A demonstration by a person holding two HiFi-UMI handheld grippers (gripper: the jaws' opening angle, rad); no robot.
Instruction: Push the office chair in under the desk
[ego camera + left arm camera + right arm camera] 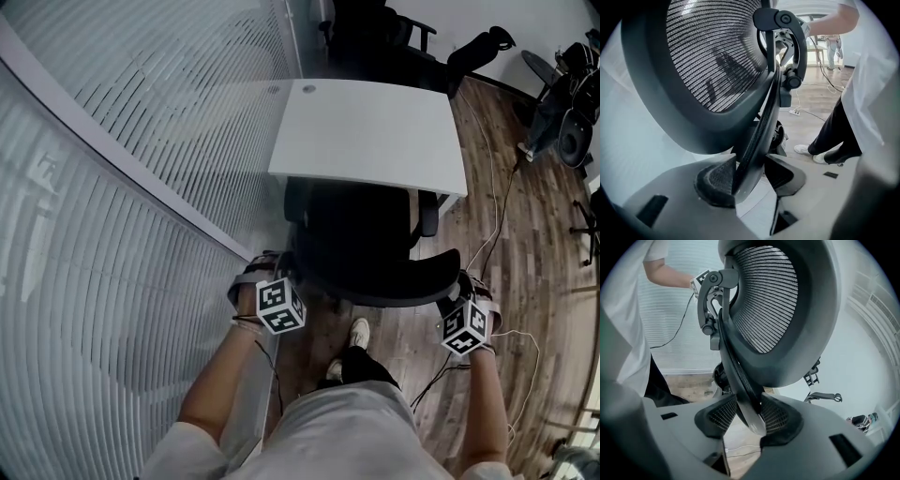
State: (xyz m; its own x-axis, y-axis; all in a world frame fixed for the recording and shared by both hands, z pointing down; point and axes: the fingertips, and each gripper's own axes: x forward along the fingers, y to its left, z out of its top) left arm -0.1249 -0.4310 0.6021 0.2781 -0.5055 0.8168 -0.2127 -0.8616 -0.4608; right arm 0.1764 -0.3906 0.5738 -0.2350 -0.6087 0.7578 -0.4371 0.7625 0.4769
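Jaws clamped, both sides.

Left gripper view: left gripper (pixel 751 176) pinching the rim of the chair (pixel 717 70) back, low on the frame, mesh above.

Right gripper view: right gripper (pixel 749 416) pinching the opposite rim likewise.

Head view: chair seat already partly beneath the desk (pixel 375 131), back out toward the person. Judged mid-push.

To do well: push level and evenly with both, keep square to the desk edge, avoid bearing down, to prevent reclining or slipping off the thin rim.

Watch the armrest (pixel 429 214) against the desktop edge; likely first to catch. Blinds (pixel 141 187) close on the left, little room to swing. Cable (pixel 498 220) on the floor to the right, near the casters' path. Shoe (pixel 358 333) just behind the base; step clear while advancing.
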